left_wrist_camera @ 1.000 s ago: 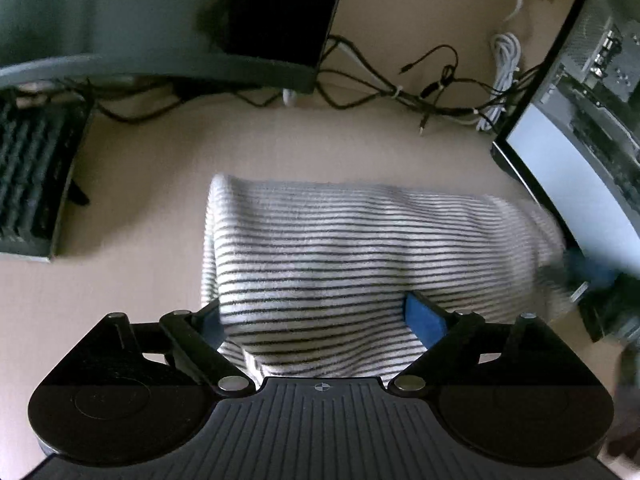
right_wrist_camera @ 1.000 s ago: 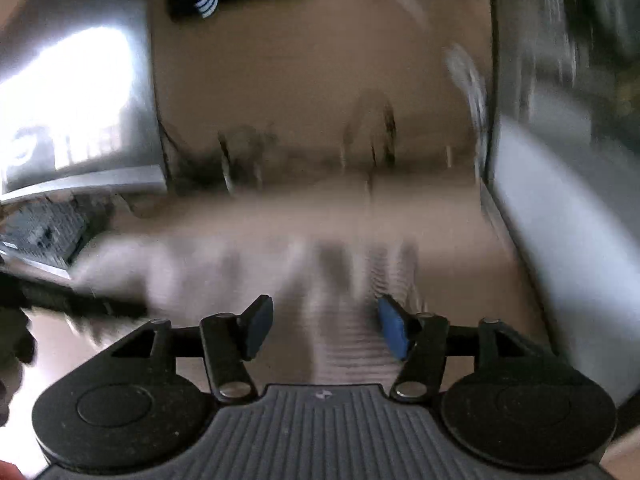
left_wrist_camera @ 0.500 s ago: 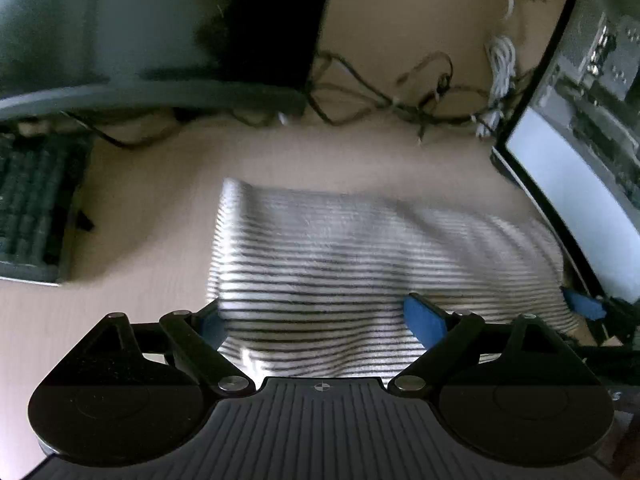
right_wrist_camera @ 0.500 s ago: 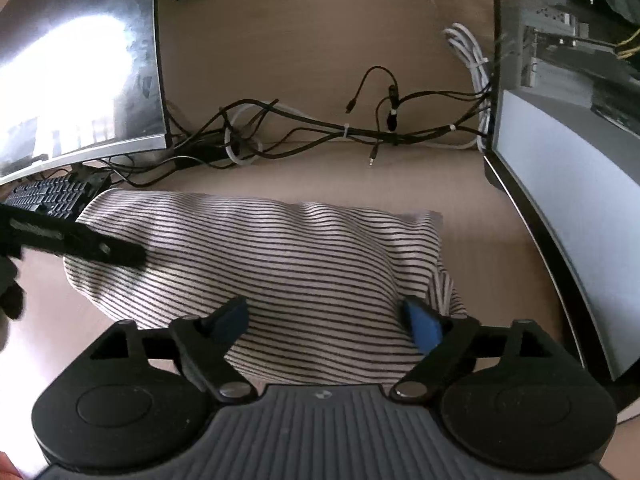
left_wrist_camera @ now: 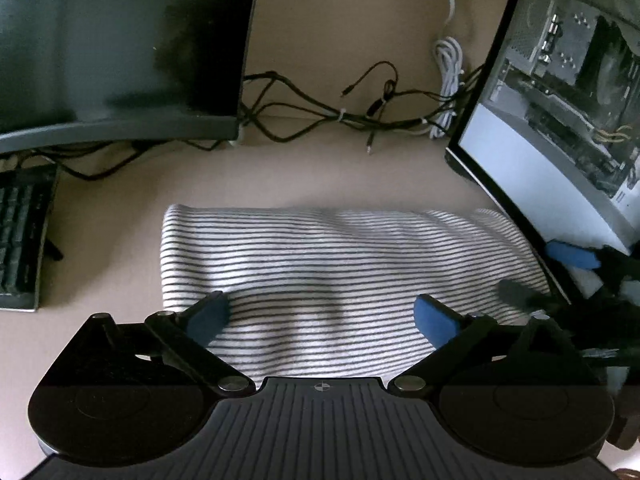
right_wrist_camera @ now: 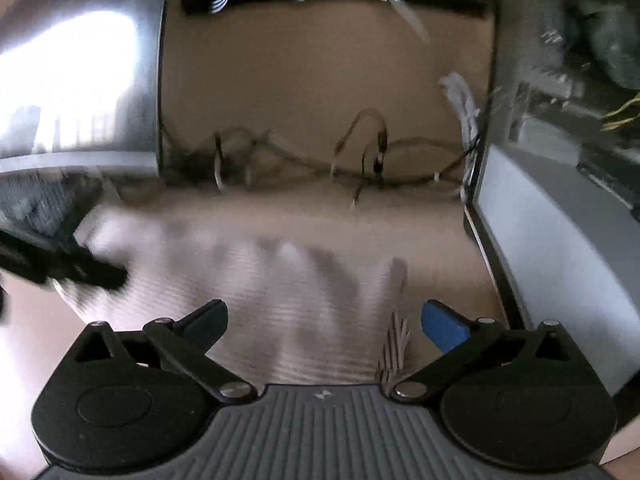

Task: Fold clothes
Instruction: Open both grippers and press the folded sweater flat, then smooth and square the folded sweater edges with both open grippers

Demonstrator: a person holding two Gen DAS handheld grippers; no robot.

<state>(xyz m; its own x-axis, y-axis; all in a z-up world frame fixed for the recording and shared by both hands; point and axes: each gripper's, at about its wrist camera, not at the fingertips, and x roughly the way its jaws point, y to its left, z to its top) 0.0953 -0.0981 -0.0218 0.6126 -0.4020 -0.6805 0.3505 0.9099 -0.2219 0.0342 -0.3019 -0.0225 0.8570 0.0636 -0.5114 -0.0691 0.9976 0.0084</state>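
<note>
A white garment with thin dark stripes (left_wrist_camera: pixel 340 264) lies folded in a wide flat rectangle on the beige desk (left_wrist_camera: pixel 100 240). My left gripper (left_wrist_camera: pixel 322 318) hangs over its near edge, jaws opening wide, the blue pads spread above the cloth without pressing it. At the garment's right end the right gripper's fingers (left_wrist_camera: pixel 572 256) show, one blue pad uppermost. The right wrist view is motion-blurred: the striped garment (right_wrist_camera: pixel 260 280) lies under my right gripper (right_wrist_camera: pixel 326 324), whose jaws are opening with only cloth below them. The left gripper's fingers (right_wrist_camera: pixel 64 266) reach in from the left.
A dark monitor (left_wrist_camera: pixel 120 40) stands at the back left with a keyboard (left_wrist_camera: pixel 20 240) under it. Tangled black and white cables (left_wrist_camera: pixel 360 112) run along the back wall. A glass-sided computer case (left_wrist_camera: pixel 560 120) closes in the right side, close to the garment's end.
Both grippers' jaws have spread wider, the right one much more. The left view has drawn back a little from the garment. The right view has gone blurred again after a sharp frame.
</note>
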